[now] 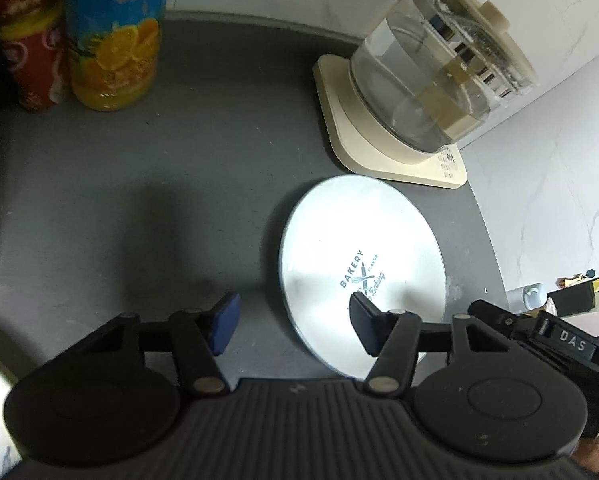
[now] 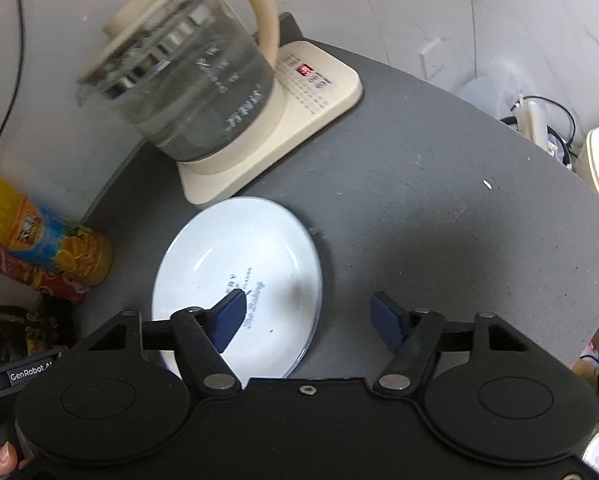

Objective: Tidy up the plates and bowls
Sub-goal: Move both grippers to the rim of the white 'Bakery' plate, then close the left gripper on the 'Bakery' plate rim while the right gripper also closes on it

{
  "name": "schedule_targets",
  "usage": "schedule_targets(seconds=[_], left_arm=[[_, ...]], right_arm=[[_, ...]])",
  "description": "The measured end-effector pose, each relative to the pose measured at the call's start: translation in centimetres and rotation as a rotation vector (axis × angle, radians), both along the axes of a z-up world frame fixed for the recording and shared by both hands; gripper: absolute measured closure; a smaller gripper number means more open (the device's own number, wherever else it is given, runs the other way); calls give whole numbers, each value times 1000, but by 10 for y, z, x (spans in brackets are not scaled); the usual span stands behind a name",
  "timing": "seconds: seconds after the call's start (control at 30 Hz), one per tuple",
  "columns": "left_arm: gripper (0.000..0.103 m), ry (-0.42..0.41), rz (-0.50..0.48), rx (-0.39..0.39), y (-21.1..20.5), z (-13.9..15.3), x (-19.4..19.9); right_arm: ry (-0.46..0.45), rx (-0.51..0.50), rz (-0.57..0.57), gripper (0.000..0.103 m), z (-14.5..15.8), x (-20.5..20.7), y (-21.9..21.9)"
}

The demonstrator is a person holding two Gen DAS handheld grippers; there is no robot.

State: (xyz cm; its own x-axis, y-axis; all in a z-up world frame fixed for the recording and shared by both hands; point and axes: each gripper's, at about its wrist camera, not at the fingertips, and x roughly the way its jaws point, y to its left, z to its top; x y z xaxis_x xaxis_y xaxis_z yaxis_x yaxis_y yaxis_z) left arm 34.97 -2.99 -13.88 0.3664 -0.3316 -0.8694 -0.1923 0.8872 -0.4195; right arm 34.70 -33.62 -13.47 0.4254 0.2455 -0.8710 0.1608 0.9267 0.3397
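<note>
Your left gripper (image 1: pixel 293 322) and right gripper (image 2: pixel 307 318) both hang released over the round white printed plate (image 1: pixel 363 256) on the dark grey table (image 1: pixel 139 184).

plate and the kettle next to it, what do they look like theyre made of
Plate: looks like glazed white ceramic, though melamine is possible; glossy highlights on its shallow well, printed blue bakery logo.
Kettle: clear glass body, see-through with white printed markings; its handle, lid and base look like matte cream plastic.
Both grippers, left gripper and right gripper, hang open above the plate.
</note>
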Motion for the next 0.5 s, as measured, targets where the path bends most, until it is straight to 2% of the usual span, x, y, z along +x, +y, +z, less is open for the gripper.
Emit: schedule_targets(seconds=[0.1, 0.27, 0.5], left_arm=[[55, 14, 1, -5, -2, -8, 8], [65, 52, 11, -34, -5, -23, 20], [77, 90, 26, -42, -8, -38, 26]], right_arm=[[25, 9, -4, 46, -9, 6, 0], [79, 23, 5, 60, -23, 16, 2], [128, 8, 17, 71, -39, 21, 4]])
